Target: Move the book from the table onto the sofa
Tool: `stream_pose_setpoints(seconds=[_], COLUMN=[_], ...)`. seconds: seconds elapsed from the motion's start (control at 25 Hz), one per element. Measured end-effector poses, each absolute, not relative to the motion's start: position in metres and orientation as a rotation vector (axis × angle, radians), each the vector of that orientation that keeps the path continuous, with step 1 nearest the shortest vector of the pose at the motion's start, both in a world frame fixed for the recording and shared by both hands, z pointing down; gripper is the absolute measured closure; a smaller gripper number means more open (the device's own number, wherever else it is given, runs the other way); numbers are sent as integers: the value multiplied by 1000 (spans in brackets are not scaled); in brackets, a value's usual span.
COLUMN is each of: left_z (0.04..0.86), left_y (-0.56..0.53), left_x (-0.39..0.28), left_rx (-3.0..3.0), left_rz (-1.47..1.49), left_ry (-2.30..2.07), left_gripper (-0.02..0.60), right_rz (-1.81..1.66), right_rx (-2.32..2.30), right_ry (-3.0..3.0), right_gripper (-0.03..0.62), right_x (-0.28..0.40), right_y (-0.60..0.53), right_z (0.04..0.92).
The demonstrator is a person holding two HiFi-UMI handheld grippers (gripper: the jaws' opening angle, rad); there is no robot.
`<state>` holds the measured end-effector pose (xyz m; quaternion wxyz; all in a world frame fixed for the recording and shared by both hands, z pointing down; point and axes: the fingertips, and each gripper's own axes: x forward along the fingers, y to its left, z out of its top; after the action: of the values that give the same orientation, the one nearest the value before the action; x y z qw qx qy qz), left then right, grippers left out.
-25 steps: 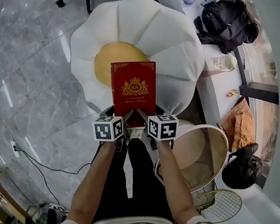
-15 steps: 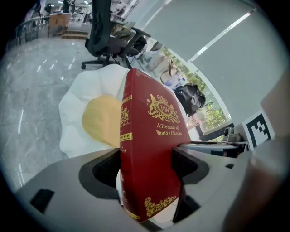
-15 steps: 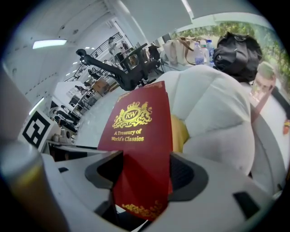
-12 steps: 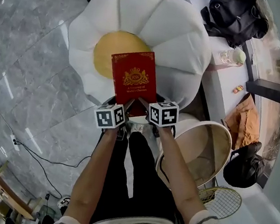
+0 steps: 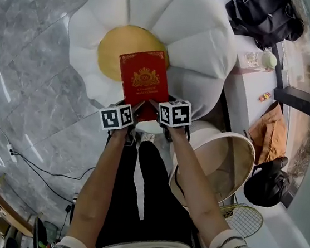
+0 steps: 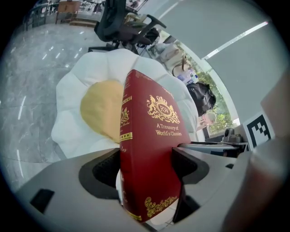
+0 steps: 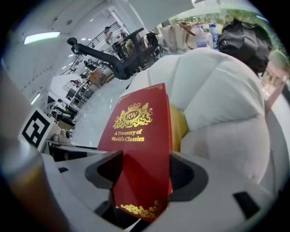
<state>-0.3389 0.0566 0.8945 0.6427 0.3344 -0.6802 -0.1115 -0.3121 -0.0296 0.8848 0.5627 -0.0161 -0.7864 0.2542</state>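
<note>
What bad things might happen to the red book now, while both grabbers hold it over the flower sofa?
1. The left gripper and right gripper pinch the book only at its near edge, so its far end might droop, or it might slip out.
2. The sofa looks puffy and rounded. If the book is let go near the rim instead of over the yellow centre, it might slide off onto the floor.

OBJECT: book (image 5: pixel 143 81) | LOOK: red hardcover, gold crest and lettering, closed | POSE: cover facing up | PLACE: frame centre, overlapping yellow middle of white flower-shaped sofa (image 5: pixel 199 36)
</note>
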Motion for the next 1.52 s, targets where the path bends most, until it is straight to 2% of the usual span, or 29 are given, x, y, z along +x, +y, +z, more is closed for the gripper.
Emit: stream_pose_setpoints(seconds=[0.96, 1.4, 1.52], left_z=[984, 1010, 1016], left_y=[46, 43, 41], left_x=[-364, -345, -341], left_rx=[662, 700, 692], left_rz=[-250, -160, -222], left_ry=[-1437, -1382, -1381], left_gripper=[219, 227, 227], right_rz=[561, 445, 469], right_rx=[-53, -58, -34], right_ry=[-1701, -1656, -1644], right_gripper=[276, 276, 287], right_x=[-347, -336, -333], right_y=[-47, -54, -57], right_z=[976, 1005, 1012])
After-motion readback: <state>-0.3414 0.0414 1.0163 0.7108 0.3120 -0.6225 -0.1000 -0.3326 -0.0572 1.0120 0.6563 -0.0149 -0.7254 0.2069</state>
